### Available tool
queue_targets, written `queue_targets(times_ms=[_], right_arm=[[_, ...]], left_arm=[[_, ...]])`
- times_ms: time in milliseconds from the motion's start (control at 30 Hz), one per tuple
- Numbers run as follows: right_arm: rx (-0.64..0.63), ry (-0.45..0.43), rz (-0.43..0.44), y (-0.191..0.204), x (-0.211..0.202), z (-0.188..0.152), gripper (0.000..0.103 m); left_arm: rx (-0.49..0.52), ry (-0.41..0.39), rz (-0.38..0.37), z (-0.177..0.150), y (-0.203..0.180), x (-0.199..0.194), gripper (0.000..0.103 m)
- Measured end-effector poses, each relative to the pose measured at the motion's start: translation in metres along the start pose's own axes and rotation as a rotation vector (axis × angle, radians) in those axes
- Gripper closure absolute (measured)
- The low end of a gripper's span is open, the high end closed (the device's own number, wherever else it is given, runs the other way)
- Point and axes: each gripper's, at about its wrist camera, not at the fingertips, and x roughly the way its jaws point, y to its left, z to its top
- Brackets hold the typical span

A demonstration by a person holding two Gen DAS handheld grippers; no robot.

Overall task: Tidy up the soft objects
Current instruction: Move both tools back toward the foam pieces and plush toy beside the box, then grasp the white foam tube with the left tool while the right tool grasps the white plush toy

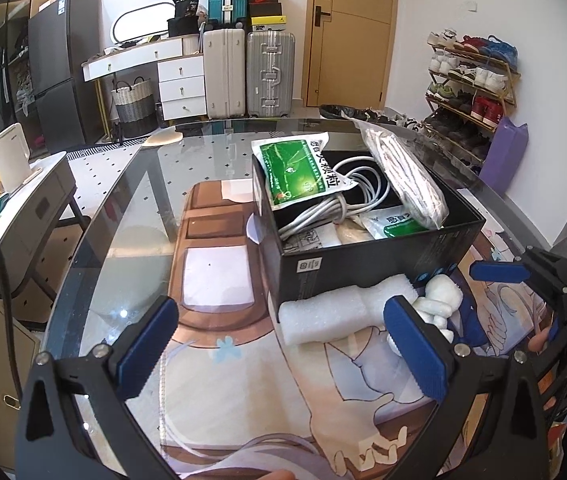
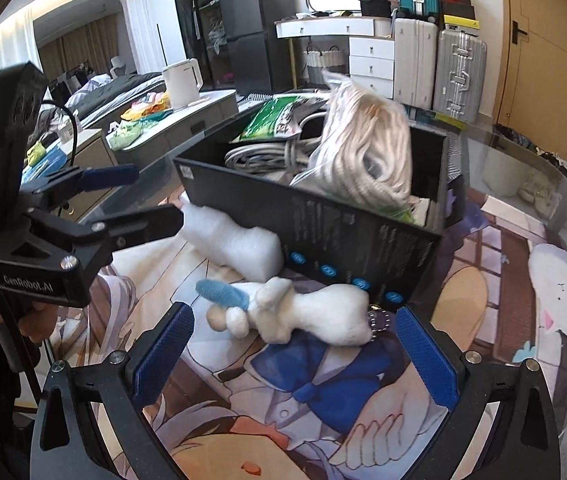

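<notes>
Right claw spread wide with nothing in it, lined up on the small white plush toy with a blue tail and a bead chain, which lies on its side on the illustrated mat covering the glass tabletop, just against the near wall of the open black cardboard box. Left claw is wide open and empty too, and sits near the white foam block that rests against the same box wall. The box already carries 1 coiled white cable, 1 bagged white rope bundle and green-printed sachets.

The plush looks featherlight and squashy, so it should compress rather than slip. Best bite, I'd say, is across the fat middle of the body, pads on both flanks. Limbs and tail are too thin and floppy; the chain would likely slide out.
</notes>
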Motion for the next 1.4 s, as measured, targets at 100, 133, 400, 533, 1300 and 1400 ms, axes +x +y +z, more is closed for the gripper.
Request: queue_targets(times_ms=[100, 133, 400, 533, 1300, 1400], right_arm=[[0.001, 0.012, -0.002, 0.0, 0.005, -0.001, 0.001], [0.003, 0.014, -0.005, 0.001, 0.006, -0.002, 0.001], [0.032, 0.044, -0.006, -0.001, 0.019, 0.0, 0.001], [0.042, 0.062, -0.011, -0.002, 0.025, 0.002, 0.001], [0.025, 0.09, -0.048, 0.018, 0.038, 0.003, 0.013], [0.017, 0.082, -0.05, 0.018, 0.034, 0.003, 0.013]], left_arm=[[-0.004, 0.003, 0.0, -0.002, 0.002, 0.001, 0.0], [-0.004, 0.004, 0.0, -0.003, 0.003, 0.001, 0.0], [-0.001, 0.021, -0.004, -0.007, 0.004, 0.006, 0.0], [0.002, 0.029, -0.004, -0.009, 0.002, 0.009, 0.0], [0.015, 0.046, 0.005, -0.012, -0.002, 0.012, 0.0], [0.018, 0.048, 0.005, -0.012, -0.003, 0.012, 0.0]])
